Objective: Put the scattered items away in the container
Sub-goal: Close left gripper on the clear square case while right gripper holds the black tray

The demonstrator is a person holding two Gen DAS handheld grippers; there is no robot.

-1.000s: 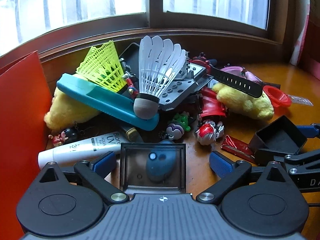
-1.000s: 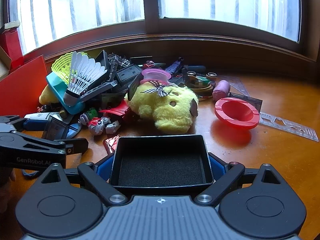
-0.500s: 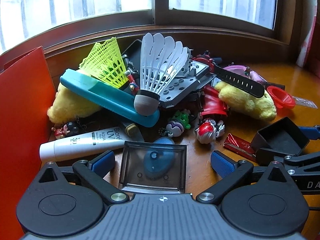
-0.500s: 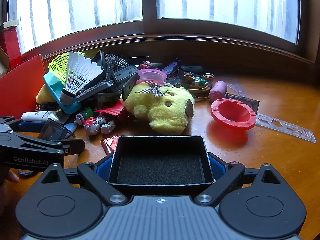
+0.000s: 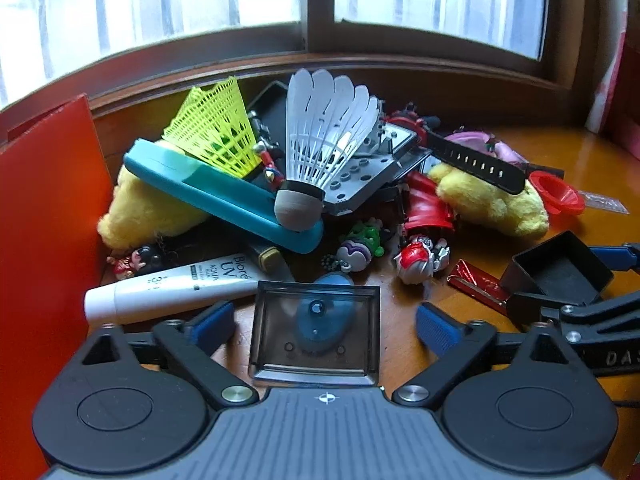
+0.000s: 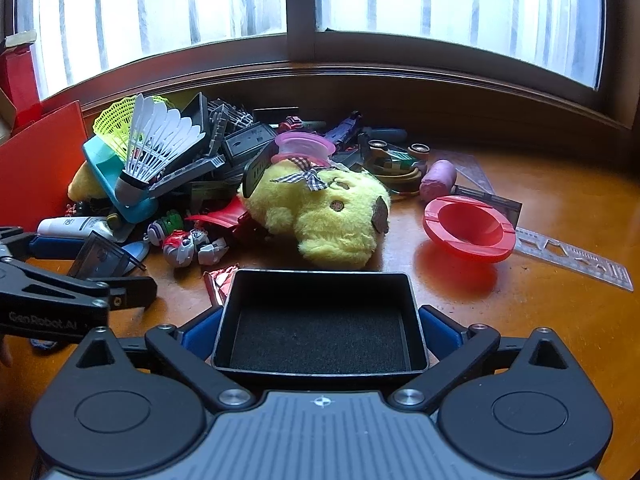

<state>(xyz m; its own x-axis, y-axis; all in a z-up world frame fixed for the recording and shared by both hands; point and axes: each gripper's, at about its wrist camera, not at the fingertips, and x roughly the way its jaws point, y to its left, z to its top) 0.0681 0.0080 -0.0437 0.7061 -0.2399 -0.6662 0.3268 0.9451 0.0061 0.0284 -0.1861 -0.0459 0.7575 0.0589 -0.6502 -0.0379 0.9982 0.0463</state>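
Observation:
My left gripper [image 5: 322, 322] is open, its blue pads apart on either side of a clear smoky lid [image 5: 316, 334] that lies between them without being pinched; a blue oval piece shows through it. My right gripper [image 6: 318, 326] is shut on a black box [image 6: 318, 322] lined with dark foam, its pads pressed on both side walls. The box also shows in the left wrist view [image 5: 558, 272], and the lid in the right wrist view [image 6: 100, 258]. A pile of items lies by the window: a white shuttlecock [image 5: 320, 148], a yellow shuttlecock [image 5: 216, 128], a teal case [image 5: 224, 196], a white tube [image 5: 168, 286].
A red board [image 5: 44, 216] stands at the left. A yellow plush [image 6: 320, 208], a red ashtray [image 6: 468, 230], a metal ruler [image 6: 572, 258], a pink cylinder [image 6: 438, 178], small figures [image 6: 188, 242] and a red foil wrapper [image 5: 476, 284] lie on the wooden table [image 6: 520, 340].
Both grippers have drawn back a little from the pile. The left gripper stays open around the lid and the right stays shut on the black box.

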